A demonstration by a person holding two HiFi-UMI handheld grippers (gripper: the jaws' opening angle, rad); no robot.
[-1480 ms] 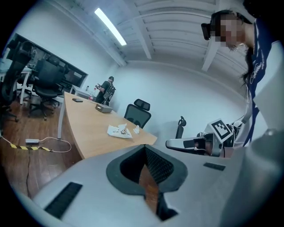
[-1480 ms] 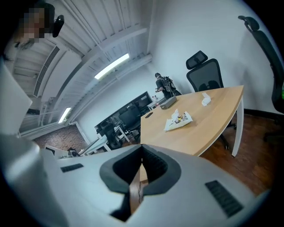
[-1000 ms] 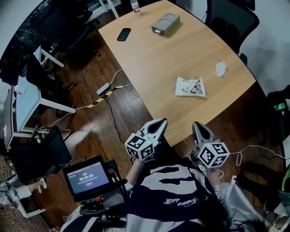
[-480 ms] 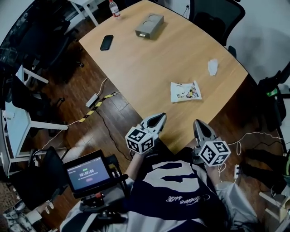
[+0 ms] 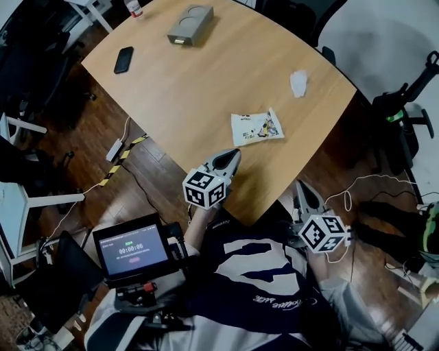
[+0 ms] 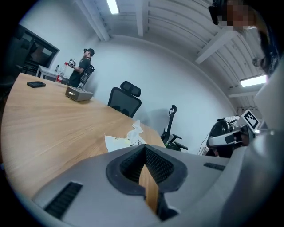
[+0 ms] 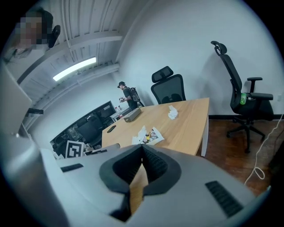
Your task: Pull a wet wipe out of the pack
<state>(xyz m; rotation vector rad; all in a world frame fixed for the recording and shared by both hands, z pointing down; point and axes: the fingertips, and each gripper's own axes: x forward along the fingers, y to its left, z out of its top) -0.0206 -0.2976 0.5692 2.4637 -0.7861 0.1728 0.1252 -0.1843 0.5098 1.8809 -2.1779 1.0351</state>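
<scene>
Nearing wipe pack (image 5: 256, 127): left gripper (image 5: 232, 154).

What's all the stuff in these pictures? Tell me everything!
table: one, light wood, centre.
wipe pack: one, white with pictures, near the table's front edge.
wad: one, white, table's right side.
box: one, grey, table's far end.
phone: one, black, table's left side.
bottle: one, partly red, table's far corner.
power strip: one, white, floor left of the table.
screen: one, black, bottom left of the head view.
chairs: two, black, beyond the table in the right gripper view.
bystander: one, dark clothes, far behind the table.
left hand-held gripper: one, grey, shut, over the table's front edge.
right hand-held gripper: one, grey, shut, just off the table.
</scene>
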